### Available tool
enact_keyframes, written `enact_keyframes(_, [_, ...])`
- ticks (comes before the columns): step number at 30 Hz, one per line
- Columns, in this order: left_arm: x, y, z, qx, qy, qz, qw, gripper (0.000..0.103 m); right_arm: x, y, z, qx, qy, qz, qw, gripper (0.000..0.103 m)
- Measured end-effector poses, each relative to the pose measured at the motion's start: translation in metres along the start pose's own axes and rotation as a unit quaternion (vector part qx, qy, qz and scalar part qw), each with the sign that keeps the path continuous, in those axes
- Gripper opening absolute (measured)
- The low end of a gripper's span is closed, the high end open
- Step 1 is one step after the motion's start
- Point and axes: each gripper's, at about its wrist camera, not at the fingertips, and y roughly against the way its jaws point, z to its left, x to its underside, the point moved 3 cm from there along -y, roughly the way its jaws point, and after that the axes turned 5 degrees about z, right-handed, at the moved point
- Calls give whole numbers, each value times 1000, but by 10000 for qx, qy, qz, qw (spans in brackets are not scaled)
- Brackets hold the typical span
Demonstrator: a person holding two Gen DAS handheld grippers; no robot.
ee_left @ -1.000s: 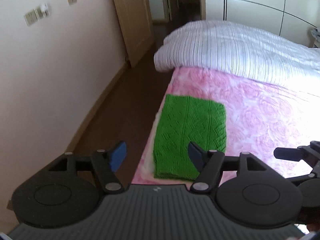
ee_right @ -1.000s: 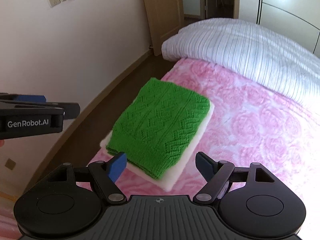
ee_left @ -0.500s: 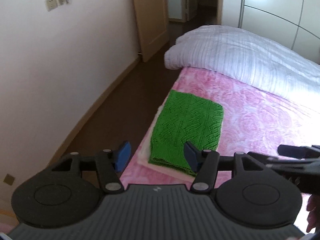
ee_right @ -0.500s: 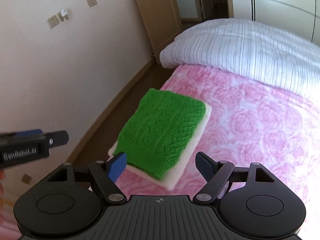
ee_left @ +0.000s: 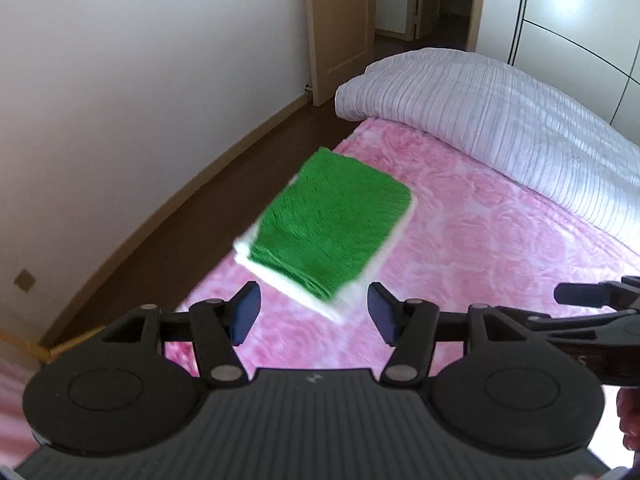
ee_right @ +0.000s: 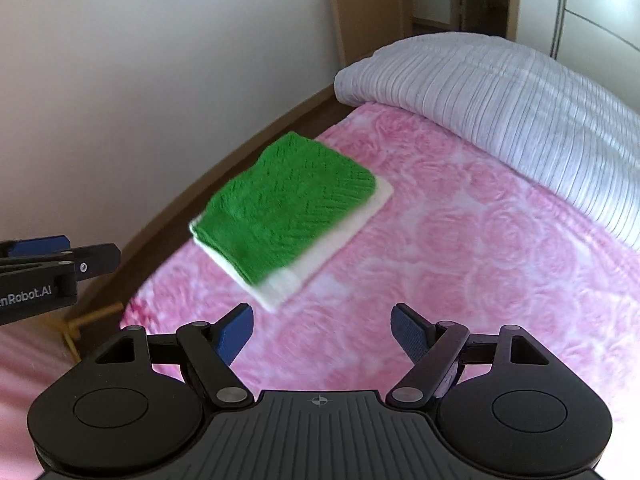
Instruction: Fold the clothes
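A folded green knit garment (ee_left: 330, 222) lies on top of a folded white garment (ee_left: 280, 280) near the left edge of the pink rose-patterned bed (ee_left: 480, 260). It also shows in the right wrist view (ee_right: 288, 204), on the white garment (ee_right: 348, 224). My left gripper (ee_left: 314, 316) is open and empty, held above the bed short of the stack. My right gripper (ee_right: 322, 332) is open and empty, also short of the stack. Neither touches the clothes.
A white striped duvet (ee_left: 500, 120) is rolled up at the far end of the bed. Brown floor (ee_left: 200, 200) and a white wall run along the bed's left side. A wooden door (ee_left: 340, 28) stands beyond. Wardrobe panels are at the far right.
Both grippers have drawn back and up from the stack, which now sits farther ahead in both views. Both stay open. The clothes have not moved.
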Motion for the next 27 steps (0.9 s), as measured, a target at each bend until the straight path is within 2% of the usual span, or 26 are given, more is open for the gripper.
enact_keyframes(6, [26,20,-34,-121,184,55,9997,56,22,16,-22,-35,337,46,9994,79])
enact_keyframes(14, [51,38,-56,-325,531,151,9979,56,40,32,-37,-217,636,118,9977,79])
enact_keyframes(21, [58,35,-68,-487,783,246,9954,56,45,29,-49,-299,787,271,9961,79])
enact_keyframes(27, [55,24,-79,-549,878,363,9940,56,36,23,-60,-307,849,324,9954,79])
